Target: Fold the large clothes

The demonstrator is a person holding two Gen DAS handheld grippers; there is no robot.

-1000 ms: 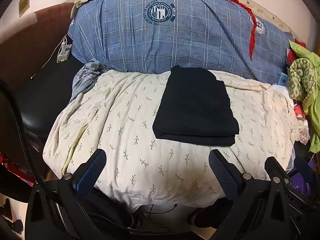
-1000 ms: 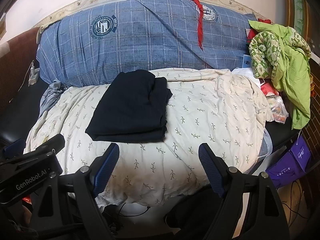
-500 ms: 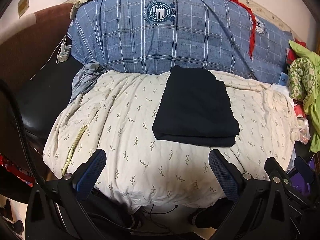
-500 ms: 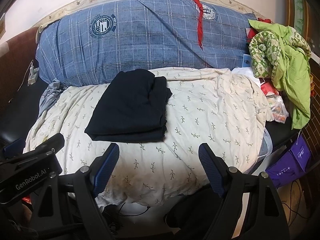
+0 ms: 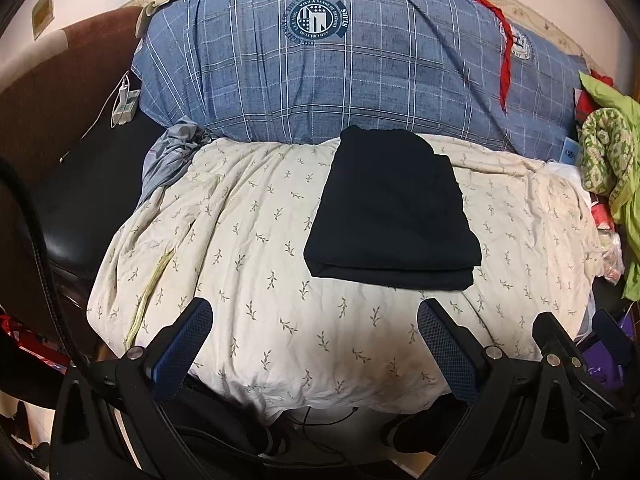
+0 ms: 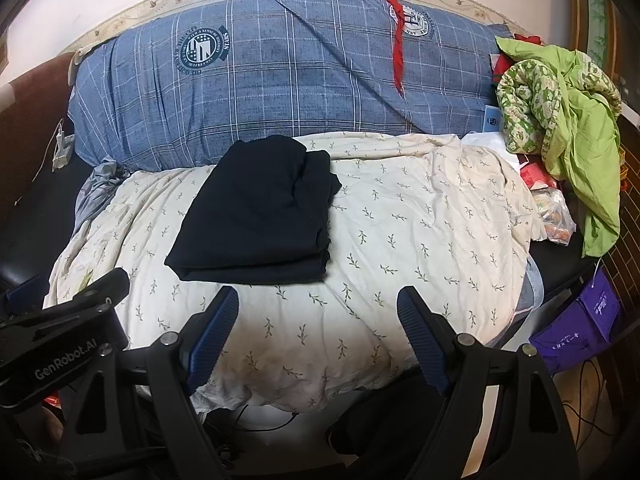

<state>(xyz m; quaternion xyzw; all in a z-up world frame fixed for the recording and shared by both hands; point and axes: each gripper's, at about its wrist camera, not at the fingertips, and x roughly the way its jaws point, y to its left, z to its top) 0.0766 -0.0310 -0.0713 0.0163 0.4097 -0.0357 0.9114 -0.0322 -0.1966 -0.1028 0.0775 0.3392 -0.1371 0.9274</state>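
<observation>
**Both claws hanging back, dark garment lying folded on the bed**

Nearest the cameras, the left claw (image 5: 314, 340) is hovering with its jaws wide apart and nothing between them, poised off the near edge of the quilt (image 5: 260, 280). The right claw (image 6: 318, 328) is doing the same beside it, jaws spread and empty, its blue pads (image 6: 214, 332) touching no cloth. Both are aiming downward and across the bed, which is probably why the whole work surface is sitting in view: the person seems to be standing back to look the result over rather than reaching in.

Just beyond the claws, well clear of either, the garment (image 5: 390, 208) is resting on the cream quilt as a compact black rectangle. Its stacked layers are showing along the near edge, so the fold line is facing away or to the side and the open edges are facing the person. Its long axis is running away from the cameras, from the near edge toward the pillow (image 5: 340, 72), leaning slightly leftward as it recedes in the left view. The far end is narrowing and lying close against the pillow's base; whether it touches I cannot tell.

Judging by its neat shape, the folding is looking finished or nearly so.

Farther right, a green bundle (image 6: 560, 100) is sitting heaped at the bed's side, untouched.
</observation>
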